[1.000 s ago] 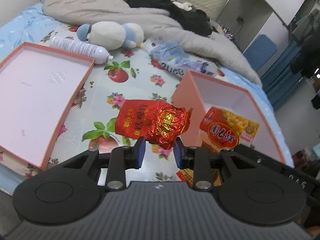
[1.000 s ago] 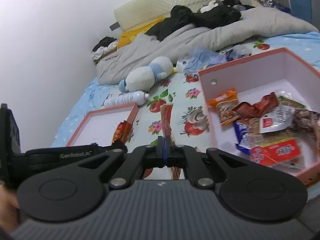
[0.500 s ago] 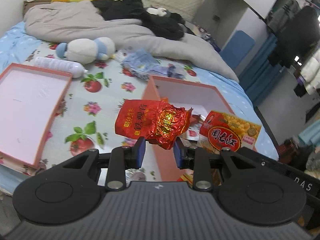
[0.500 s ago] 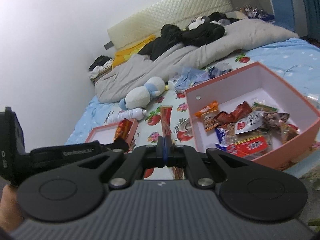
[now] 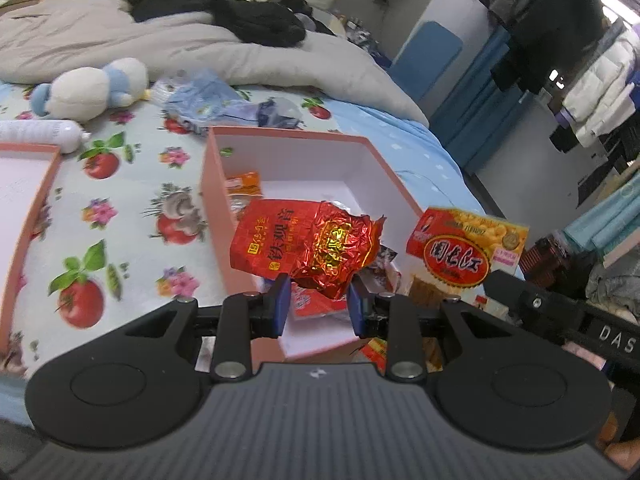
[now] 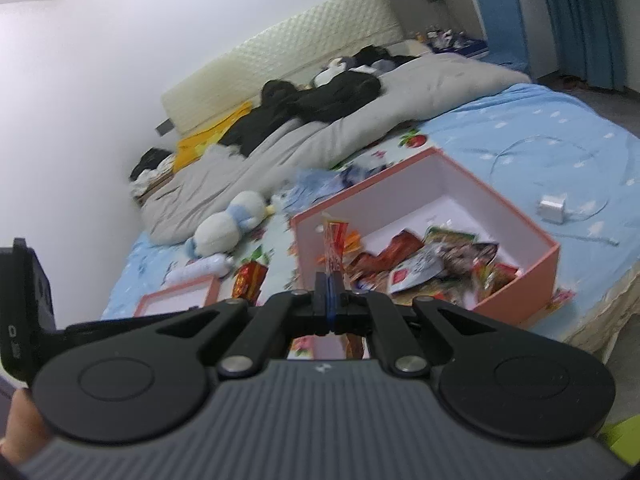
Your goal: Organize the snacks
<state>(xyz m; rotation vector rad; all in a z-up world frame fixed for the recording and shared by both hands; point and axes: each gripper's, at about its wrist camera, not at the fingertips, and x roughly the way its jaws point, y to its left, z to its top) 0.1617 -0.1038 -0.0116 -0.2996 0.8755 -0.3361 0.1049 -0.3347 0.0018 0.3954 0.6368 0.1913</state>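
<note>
My left gripper (image 5: 318, 304) is shut on the crumpled end of a red foil tea packet (image 5: 308, 248), which hangs over the near left part of the open pink box (image 5: 288, 136). To its right, a flat yellow and red snack packet (image 5: 464, 248) floats above the box's near right corner. In the right wrist view that same packet (image 6: 334, 244) is edge-on, with my right gripper (image 6: 329, 300) shut on it. The pink box (image 6: 520, 280) holds several snack packets (image 6: 432, 264). The red foil packet (image 6: 250, 280) appears again at left.
The box's pink lid (image 5: 24, 208) lies open side up on the left of the bed. A plush toy (image 5: 92, 88), a white bottle (image 5: 36, 132), a blue plastic bag (image 5: 208, 100) and a grey duvet (image 5: 180, 44) lie behind. A white charger (image 6: 554, 208) with its cable lies right of the box.
Both grippers rose and swung right with their packets. The red foil packet, earlier over the flowered sheet left of the box, is now over the box.
</note>
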